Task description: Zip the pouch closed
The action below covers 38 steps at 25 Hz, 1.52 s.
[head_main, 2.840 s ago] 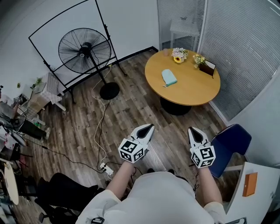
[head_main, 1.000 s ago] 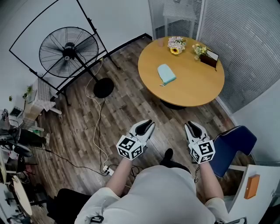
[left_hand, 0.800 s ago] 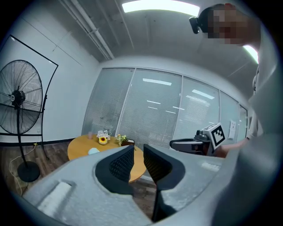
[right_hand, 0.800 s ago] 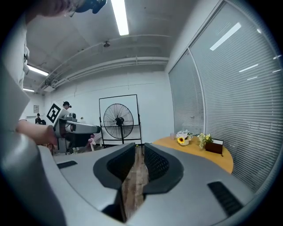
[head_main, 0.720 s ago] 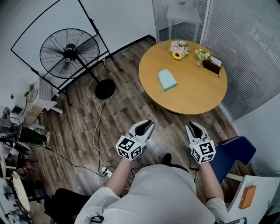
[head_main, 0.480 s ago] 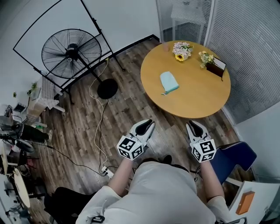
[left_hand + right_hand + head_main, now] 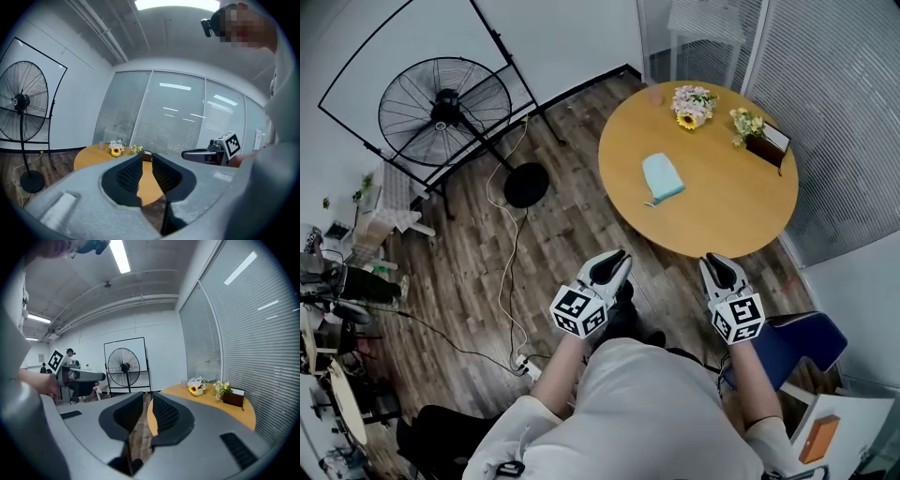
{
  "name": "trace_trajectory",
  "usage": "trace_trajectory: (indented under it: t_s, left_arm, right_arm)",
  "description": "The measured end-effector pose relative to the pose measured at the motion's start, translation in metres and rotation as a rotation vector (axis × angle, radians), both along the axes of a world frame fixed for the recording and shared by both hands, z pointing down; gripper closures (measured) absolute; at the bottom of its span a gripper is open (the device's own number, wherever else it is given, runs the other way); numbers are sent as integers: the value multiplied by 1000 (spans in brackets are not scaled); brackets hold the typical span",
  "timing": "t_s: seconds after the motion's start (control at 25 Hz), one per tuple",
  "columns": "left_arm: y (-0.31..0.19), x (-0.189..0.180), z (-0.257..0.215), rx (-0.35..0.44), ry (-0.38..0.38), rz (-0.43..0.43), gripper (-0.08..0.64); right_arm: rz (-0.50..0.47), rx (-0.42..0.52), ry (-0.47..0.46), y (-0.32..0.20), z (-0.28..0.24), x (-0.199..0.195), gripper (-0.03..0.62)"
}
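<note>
Head view shows the light blue pouch [image 7: 661, 177] lying flat on the round wooden desk [image 7: 727, 211], well apart from both tools. Short of the desk, over the wood floor [image 7: 572, 234], the left tool [image 7: 617, 259] and the right tool [image 7: 713, 262] hover, each with jaws narrowly parted and empty.
</note>
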State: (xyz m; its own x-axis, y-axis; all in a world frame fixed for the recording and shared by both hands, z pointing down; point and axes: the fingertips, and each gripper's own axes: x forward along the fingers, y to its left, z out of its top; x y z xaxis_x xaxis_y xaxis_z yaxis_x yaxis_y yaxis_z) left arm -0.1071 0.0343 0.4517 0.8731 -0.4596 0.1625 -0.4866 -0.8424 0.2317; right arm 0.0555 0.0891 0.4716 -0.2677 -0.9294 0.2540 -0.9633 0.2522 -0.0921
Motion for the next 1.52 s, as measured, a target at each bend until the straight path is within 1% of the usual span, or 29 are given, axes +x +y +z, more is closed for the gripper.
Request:
trace_trajectory:
  t_s: [0.2, 0.4, 0.64, 0.84, 1.08, 1.32, 1.4, 1.52]
  left_arm:
    - [-47, 5, 11, -10, -25, 34, 491]
    - [-105, 13, 12, -19, -31, 87, 491]
    - [-167, 27, 21, -37, -51, 183, 489]
    - [-214, 35, 38, -57, -80, 272, 491]
    - [-255, 50, 52, -74, -90, 344, 491]
    - [-279, 56, 58, -64, -111, 384, 491]
    - [-285, 56, 60, -69, -111, 378, 489]
    - [-291, 61, 62, -79, -104, 347, 489]
  right_arm:
    - [37, -14, 6, -42, 6, 5, 529]
    - [67, -39, 18, -94, 8, 6, 529]
    - [117, -85, 24, -148, 19, 10, 529]
    - [160, -131, 32, -192, 29, 15, 529]
    - [192, -170, 34, -232, 46, 15, 529]
    - [171, -187, 64, -258, 49, 13, 529]
    - [161, -191, 64, -262, 49, 16, 529]
    - [144, -195, 57, -269, 52, 26, 529]
